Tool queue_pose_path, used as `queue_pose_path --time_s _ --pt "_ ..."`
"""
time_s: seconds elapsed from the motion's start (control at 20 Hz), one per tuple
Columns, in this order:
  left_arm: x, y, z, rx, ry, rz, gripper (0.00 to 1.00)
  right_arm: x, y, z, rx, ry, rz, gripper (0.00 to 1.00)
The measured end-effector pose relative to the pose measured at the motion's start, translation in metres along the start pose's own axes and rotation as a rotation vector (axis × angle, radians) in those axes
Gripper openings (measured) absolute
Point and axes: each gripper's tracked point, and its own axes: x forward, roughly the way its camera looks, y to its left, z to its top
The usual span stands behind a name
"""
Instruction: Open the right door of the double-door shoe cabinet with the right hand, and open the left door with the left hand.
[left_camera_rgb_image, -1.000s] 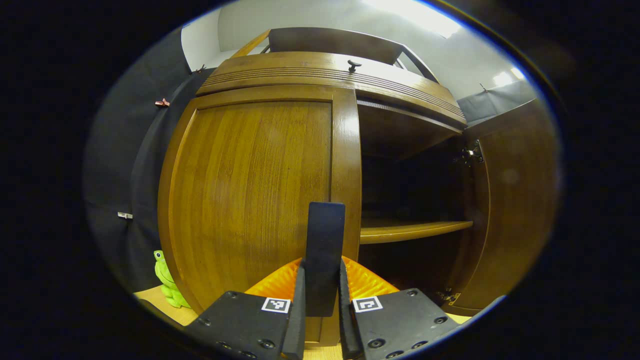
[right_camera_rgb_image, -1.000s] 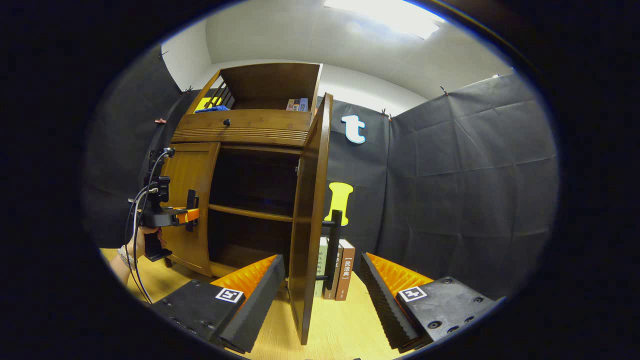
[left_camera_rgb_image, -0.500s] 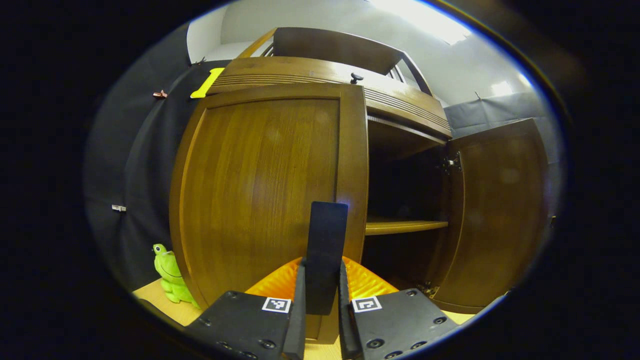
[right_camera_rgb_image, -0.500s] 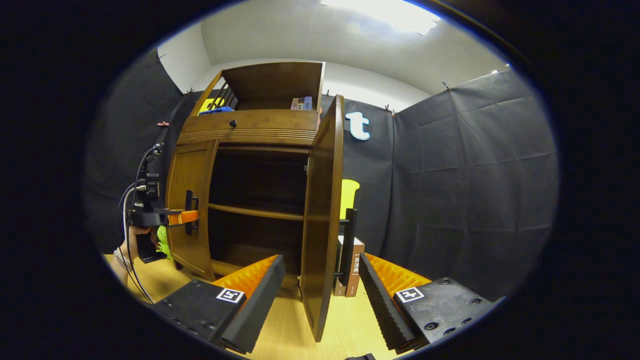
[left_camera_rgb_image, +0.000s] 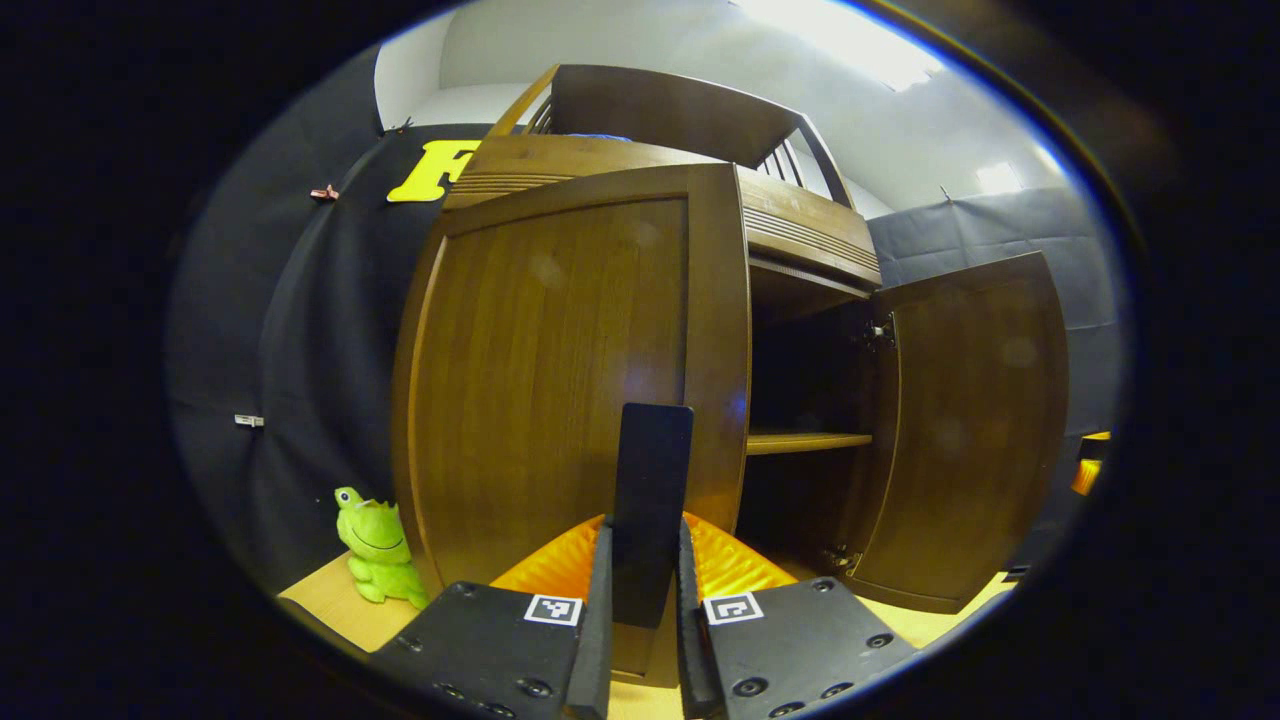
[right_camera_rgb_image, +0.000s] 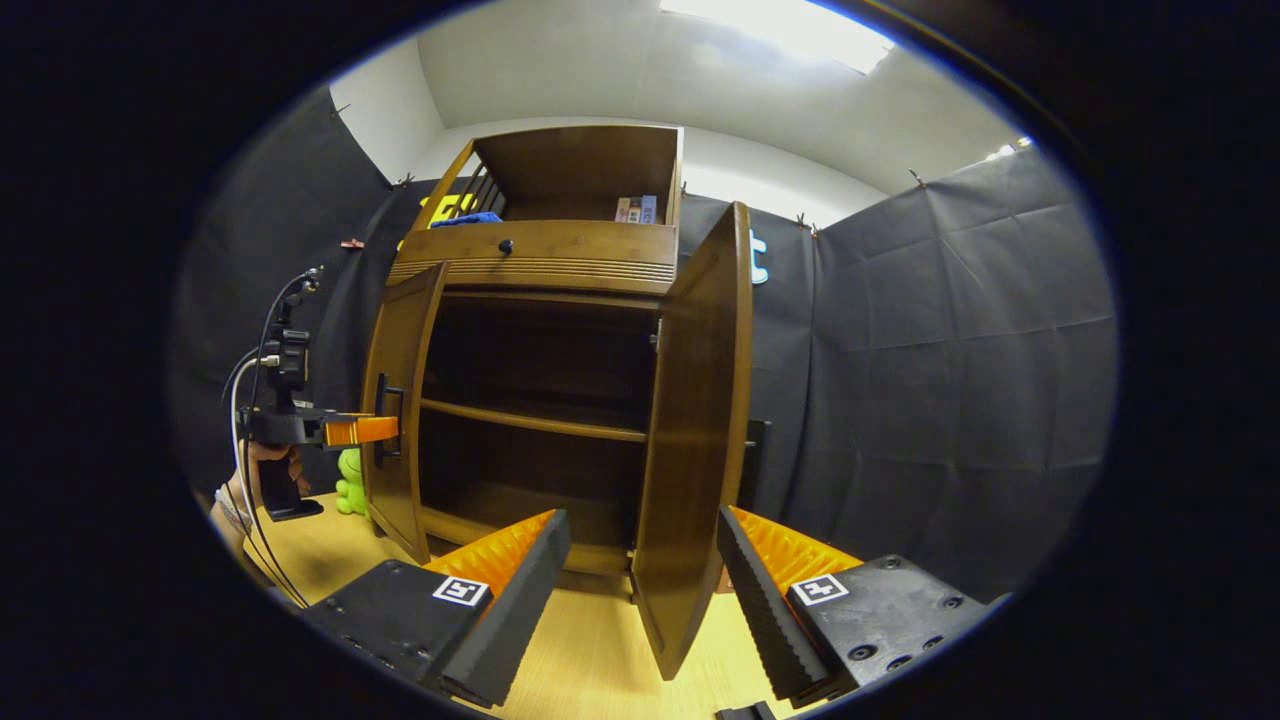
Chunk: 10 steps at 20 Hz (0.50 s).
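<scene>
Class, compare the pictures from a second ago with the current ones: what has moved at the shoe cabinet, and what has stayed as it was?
The left door has swung further open, drawn by the left tongs, which stay clamped on its handle. The right door remains open; the right tongs stay open around its edge.

Ridged tongs, square markers (screwed plates), perhaps wristband

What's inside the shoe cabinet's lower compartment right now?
The shoe cabinet shows one wooden shelf and no shoes; its dark corners and the part behind the left door are hidden.
</scene>
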Motion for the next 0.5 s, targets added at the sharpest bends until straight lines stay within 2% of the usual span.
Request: queue_pose_path --time_s 0.5 --pt "-0.055 0.032 0.007 0.017 -0.007 0.033 0.3 0.008 0.054 0.002 0.004 0.012 0.137 0.94"
